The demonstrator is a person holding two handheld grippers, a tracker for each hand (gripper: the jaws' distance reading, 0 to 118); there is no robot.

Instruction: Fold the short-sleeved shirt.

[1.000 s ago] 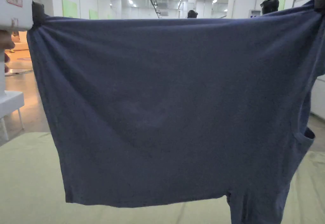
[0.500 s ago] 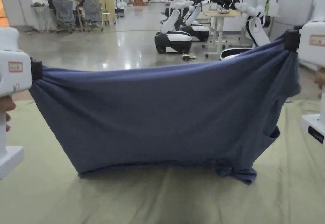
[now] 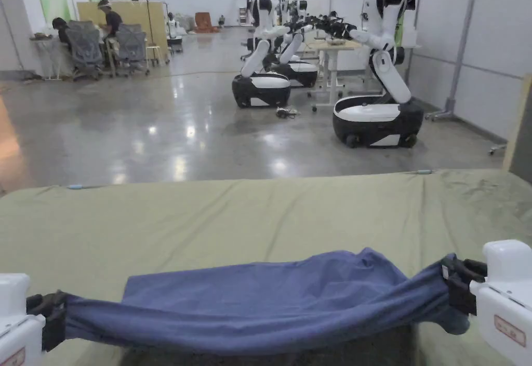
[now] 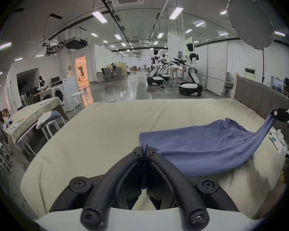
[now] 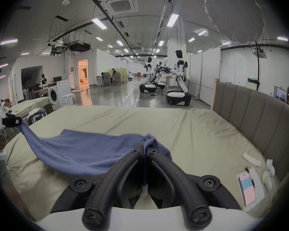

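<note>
Across the pale green sheeted bed (image 3: 260,211), the soft, limp blue cotton shirt (image 3: 270,305) sags between left gripper (image 4: 144,149) and right gripper (image 5: 145,147), each clamped on a bunched corner, sensible holds.

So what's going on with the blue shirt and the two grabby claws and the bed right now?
shirt: far part lying on the bed, near edge lifted and stretched between the grippers.
left gripper: shut on a shirt corner.
right gripper: shut on the other corner, cloth bunched at the jaws.
bed sheet: spread out, lightly wrinkled.
</note>
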